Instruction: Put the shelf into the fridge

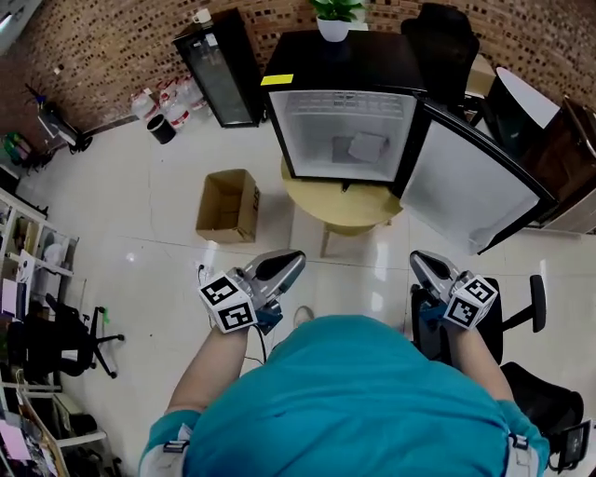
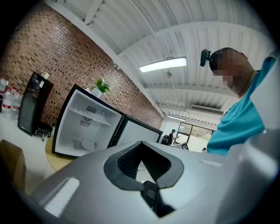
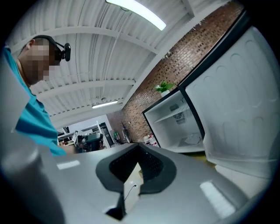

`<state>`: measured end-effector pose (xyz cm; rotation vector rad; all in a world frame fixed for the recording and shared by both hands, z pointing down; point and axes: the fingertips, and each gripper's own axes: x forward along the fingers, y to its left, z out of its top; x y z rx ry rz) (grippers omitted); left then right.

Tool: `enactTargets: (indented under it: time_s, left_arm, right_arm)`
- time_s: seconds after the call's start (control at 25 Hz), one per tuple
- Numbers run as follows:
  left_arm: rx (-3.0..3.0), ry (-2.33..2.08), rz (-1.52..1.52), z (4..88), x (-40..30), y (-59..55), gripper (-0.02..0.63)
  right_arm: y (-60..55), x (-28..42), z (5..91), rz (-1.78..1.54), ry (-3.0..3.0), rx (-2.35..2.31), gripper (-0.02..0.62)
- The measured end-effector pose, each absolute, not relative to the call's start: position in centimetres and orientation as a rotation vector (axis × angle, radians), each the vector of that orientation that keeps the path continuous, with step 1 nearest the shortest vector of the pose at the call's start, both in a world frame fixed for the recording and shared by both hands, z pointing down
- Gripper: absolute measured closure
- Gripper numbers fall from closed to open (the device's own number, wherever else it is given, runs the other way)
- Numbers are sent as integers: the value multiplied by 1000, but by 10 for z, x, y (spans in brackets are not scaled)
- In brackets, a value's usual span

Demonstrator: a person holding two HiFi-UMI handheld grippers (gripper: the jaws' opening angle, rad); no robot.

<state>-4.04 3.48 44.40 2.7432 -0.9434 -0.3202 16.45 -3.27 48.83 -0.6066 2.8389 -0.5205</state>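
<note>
Head view, left to right: a box [image 1: 228,205] sits on the floor, and the left tongs [image 1: 291,261] are held low in front of the person's teal shirt. Their tips are pressed together with nothing between them, which the left gripper view confirms. Ahead, the fridge [image 1: 340,61] stands on a round yellow surface [image 1: 312,203], a plant [image 1: 333,19] on top, its door [image 1: 466,191] swung wide to the right. The shelf [image 2: 89,117] lies across the upper part of the fridge's inside, well apart from both tongs. A pale flat thing [image 1: 368,146] rests on the fridge's bottom — what it is I cannot tell. The right tongs [image 1: 421,263] are likewise closed tip to tip and empty, held over a black chair [image 1: 489,340].
</note>
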Motion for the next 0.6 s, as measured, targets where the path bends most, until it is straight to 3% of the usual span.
enactTargets:
  time_s: [0.32,0.6]
  left_arm:
    - [2799,-974,-312,447,-50,127,606]
    - [2865,-916,-349,449,-152,228,606]
  right_arm:
    - [47,145,486,-477,2867,-517,594]
    - [148,51,471,-444,2871,-597,594]
